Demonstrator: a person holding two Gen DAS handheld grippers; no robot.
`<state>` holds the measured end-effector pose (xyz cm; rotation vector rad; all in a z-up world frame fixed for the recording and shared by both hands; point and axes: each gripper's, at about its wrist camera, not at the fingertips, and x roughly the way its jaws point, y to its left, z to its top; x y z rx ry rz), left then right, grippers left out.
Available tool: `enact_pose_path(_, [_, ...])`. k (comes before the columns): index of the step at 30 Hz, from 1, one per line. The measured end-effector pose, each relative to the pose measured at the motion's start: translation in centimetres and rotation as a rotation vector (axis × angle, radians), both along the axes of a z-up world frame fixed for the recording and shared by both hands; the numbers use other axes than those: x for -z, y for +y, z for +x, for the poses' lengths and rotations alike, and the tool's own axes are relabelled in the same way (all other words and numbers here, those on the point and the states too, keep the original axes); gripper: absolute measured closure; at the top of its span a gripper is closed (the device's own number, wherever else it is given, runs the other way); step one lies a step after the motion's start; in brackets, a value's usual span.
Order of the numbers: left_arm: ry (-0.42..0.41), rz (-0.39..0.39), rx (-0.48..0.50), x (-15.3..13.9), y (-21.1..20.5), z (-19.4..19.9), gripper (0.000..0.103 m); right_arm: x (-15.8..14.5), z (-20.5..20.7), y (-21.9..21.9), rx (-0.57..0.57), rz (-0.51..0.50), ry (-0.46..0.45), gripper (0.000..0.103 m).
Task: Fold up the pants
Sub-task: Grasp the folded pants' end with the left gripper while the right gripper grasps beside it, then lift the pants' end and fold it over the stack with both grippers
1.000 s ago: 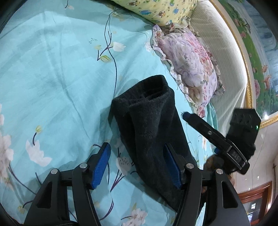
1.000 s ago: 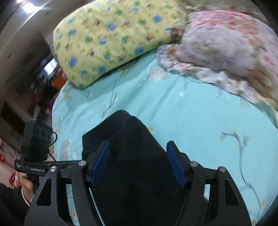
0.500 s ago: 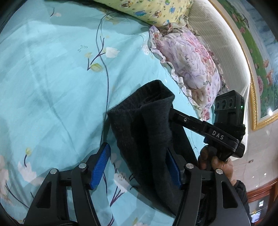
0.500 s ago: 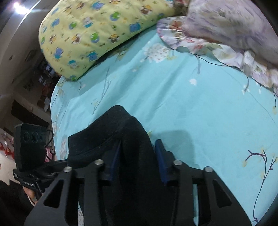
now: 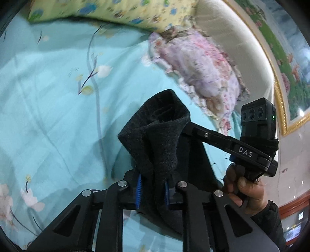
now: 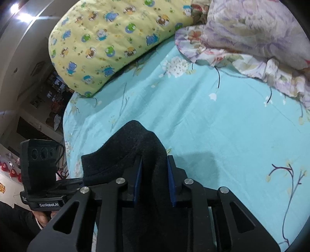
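Left wrist view: I saw the turquoise flowered bed sheet (image 5: pixel 50 108) filling the left side, with a yellow cartoon-print pillow (image 5: pixel 108 11) along the top edge. At centre, my left tool (image 5: pixel 152 191) had just been closing, and its blue pads (image 5: pixel 138 192) pressed from both sides on a bunched fold of the black pants (image 5: pixel 155 139). The open end of the pants stood up above the pads, clear of the sheet. To the right lay a pink floral pillow (image 5: pixel 201 73) against the pale headboard (image 5: pixel 232 44). At far right, the right tool (image 5: pixel 195 128) reached into the far side of the same cloth, carried by a hand (image 5: pixel 244 190) on its grip.

Right wrist view: at lower left I saw the left tool's camera block (image 6: pixel 38 166) and the hand (image 6: pixel 43 217) under it. At centre, the right tool (image 6: pixel 154 180) had likewise just been closing, and its blue pads (image 6: pixel 170 184) clamped a thick ridge of the pants (image 6: pixel 135 147), which rose in a dark hump ahead of the pads. The yellow pillow (image 6: pixel 108 42) sat at upper left, the floral pillow (image 6: pixel 251 38) at upper right, and the sheet (image 6: pixel 222 126) spread across the right half.
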<state>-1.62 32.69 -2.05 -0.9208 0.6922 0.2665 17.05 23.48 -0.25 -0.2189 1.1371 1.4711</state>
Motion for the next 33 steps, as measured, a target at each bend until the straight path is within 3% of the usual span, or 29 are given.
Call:
enact_pose_path(8, [-0.091,0.031,0.043,-4.5,-2.3,-0.3,0.086,-4.4,0.0,-3.8,0.038,0.117,0.007,0.079])
enact_pose_path(20, [-0.213,0.089,0.209,-10.7,-9.8,-0.2,0.087,-9.4,-0.2,-13.3,0.145,0.282,0.015,0.079])
enact_pose_path(33, [-0.239,0.138,0.398,-13.0,-19.1,1.4,0.087,-9.5,-0.1,-24.4,0.302,0.41,0.045,0.079])
